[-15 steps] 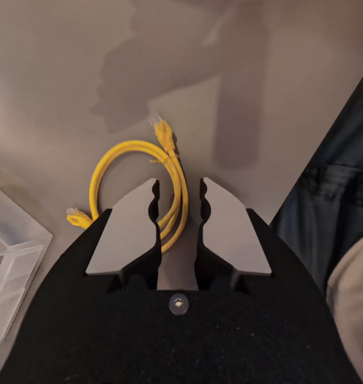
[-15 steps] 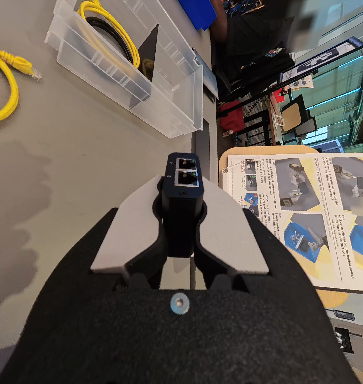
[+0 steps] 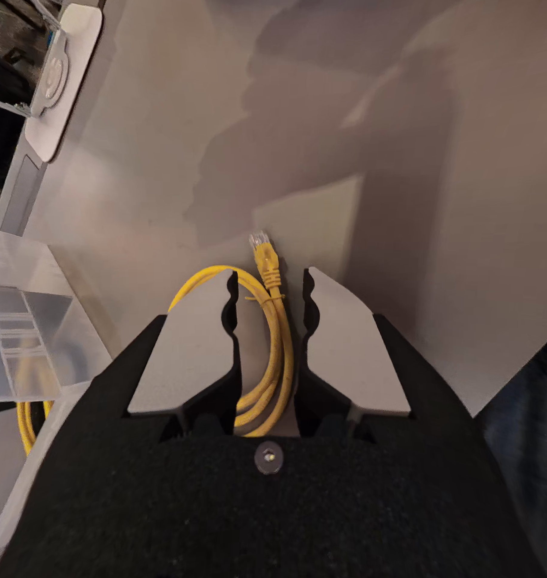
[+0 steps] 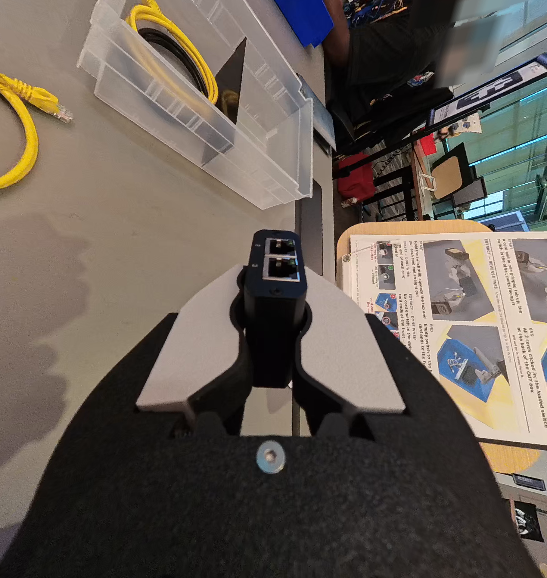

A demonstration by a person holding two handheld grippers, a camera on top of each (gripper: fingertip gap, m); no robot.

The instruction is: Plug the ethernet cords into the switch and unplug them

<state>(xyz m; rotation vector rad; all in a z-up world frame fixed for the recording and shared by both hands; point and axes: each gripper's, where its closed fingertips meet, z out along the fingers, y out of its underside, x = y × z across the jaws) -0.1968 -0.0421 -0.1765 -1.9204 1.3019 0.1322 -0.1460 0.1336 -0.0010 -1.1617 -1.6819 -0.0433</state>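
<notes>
1. My left fingers [image 3: 269,278] stand apart around the yellow cord [image 3: 280,337] on the bench [image 3: 140,187], not pressing; its plug [image 3: 264,250] points straight ahead.
2. My right fingers [image 4: 273,281] clamp the black switch [image 4: 273,328], ports facing forward.

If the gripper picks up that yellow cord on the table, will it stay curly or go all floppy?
The yellow cord would probably sag, being thin and bendy. A thin tie binds its loops, so it likely stays coiled. Its plug end looks stiffer.

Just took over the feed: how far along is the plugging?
Done: right gripper clamps the black switch, whose two visible ports are empty. In hand: open left gripper straddles the yellow cord on the table, ungripped. Left: grasping, plugging, unplugging.
</notes>
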